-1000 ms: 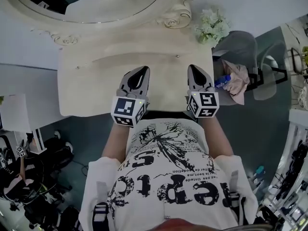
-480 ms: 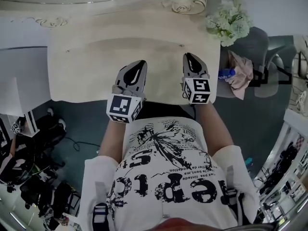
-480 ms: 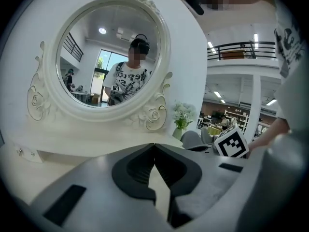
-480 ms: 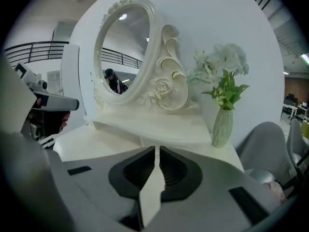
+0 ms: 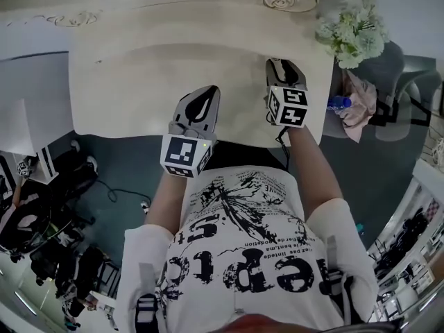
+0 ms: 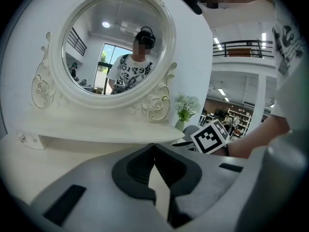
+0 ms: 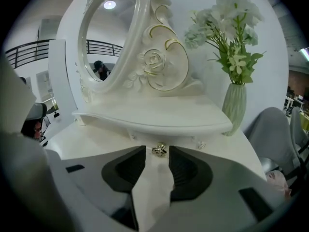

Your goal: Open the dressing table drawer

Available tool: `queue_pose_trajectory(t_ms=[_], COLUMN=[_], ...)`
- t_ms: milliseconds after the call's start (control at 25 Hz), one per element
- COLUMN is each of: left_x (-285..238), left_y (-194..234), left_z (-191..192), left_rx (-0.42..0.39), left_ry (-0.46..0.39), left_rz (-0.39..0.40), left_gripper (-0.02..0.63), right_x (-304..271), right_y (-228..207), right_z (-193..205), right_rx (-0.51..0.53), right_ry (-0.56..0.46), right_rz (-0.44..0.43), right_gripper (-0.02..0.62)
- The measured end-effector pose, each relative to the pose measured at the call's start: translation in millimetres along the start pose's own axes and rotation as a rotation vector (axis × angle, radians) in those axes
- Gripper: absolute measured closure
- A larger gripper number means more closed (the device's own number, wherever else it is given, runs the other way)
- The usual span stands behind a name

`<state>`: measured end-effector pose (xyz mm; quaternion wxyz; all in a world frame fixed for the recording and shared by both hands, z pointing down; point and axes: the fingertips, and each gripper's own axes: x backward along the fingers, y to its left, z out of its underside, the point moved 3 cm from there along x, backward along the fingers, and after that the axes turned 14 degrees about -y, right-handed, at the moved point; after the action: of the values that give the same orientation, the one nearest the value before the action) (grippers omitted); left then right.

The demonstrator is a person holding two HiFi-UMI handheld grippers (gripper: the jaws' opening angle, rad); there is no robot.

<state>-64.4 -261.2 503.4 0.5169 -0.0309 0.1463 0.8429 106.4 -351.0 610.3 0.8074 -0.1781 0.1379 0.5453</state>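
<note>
Drawer (image 7: 145, 140) is sitting shut under the shelf (image 5: 173, 26): head view, I'm holding left gripper (image 5: 207, 96) and right gripper (image 5: 277, 66) before that shelf; left gripper view, jaws are pressing together empty; right gripper view, jaws, having just been opening, are flanking the knob (image 7: 159, 150) unpinched, so gripping and pulling are remaining.

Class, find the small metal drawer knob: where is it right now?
In the right gripper view, the knob sits at centre, just under the curved shelf, below and left of the green vase.
</note>
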Motion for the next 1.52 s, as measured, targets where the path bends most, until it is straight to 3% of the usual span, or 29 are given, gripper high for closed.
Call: queue_pose_trajectory(t_ms=[560,1160,1520], left_x=[1,0,4], left_y=[5,-15,-15], left_z=[2,0,-3], left_rx=[-0.005,-0.034,-0.055], left_ry=[0.005,0.011,0.009], left_rz=[0.030,0.101,0.097], left_gripper=[0.588,0.588,0.587], right_x=[-5,38,59], right_y=[0,16,22], right_z=[4,28,39], right_rx=[0.006,-0.014,-0.034], right_ry=[0.038,0.055,0.062], right_rz=[0.044,0.027,0.021], right_gripper=[0.487,0.488,0.488])
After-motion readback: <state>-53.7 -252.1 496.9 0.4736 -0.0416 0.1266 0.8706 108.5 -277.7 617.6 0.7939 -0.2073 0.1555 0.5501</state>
